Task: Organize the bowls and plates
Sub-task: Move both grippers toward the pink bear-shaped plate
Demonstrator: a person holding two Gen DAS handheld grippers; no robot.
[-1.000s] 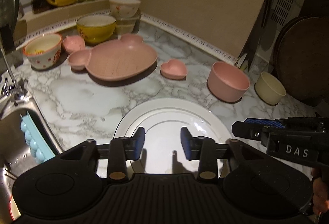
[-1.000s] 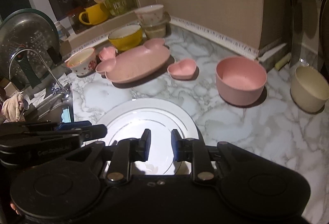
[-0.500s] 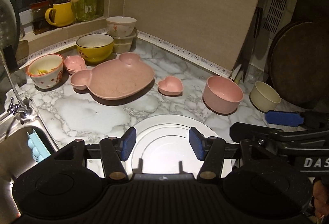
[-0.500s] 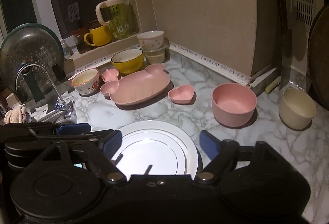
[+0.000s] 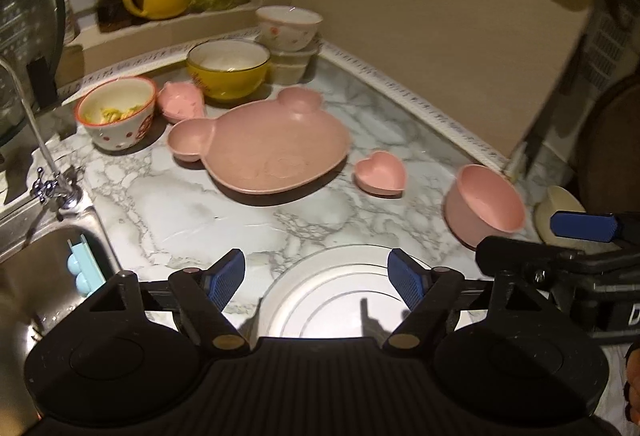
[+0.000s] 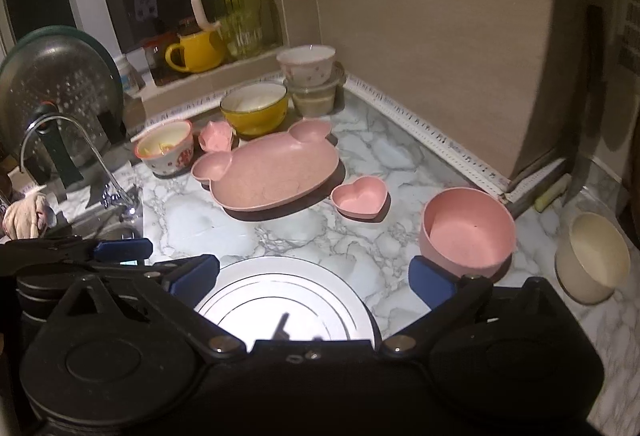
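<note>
The left gripper [image 5: 316, 278] hangs above the near part of the marble counter [image 5: 208, 195], its jaws spread wide after just opening, with nothing between them. Below it lies the white plate [image 5: 332, 292], flat on the counter, its far rim free of any neighbour. The right gripper [image 6: 314, 278] stands above the same white plate [image 6: 288, 292], its jaws also just opened to their widest and holding nothing; the plate touches neither pad.

A broad strip of bare marble runs between the white plate and the pink bear-shaped plate [image 5: 260, 151], which lies further back. To the right of the bear plate, apart from it, sits the small pink heart dish [image 6: 360, 197]. The pink round bowl [image 6: 468, 232] stands near the white plate's right side, just beyond the right gripper's right finger, and the cream cup [image 6: 592, 264] stands further right, near the counter's edge.

At the back, close to the wall trim, cluster the yellow bowl [image 5: 228, 69], the red-rimmed patterned bowl [image 5: 118, 113], a small pink dish [image 5: 180, 101] between them, and a floral bowl [image 6: 306, 65] stacked on a clear container [image 6: 314, 99]. The sink [image 5: 44, 276] borders the counter on the left, its edge near the left gripper's left finger.
</note>
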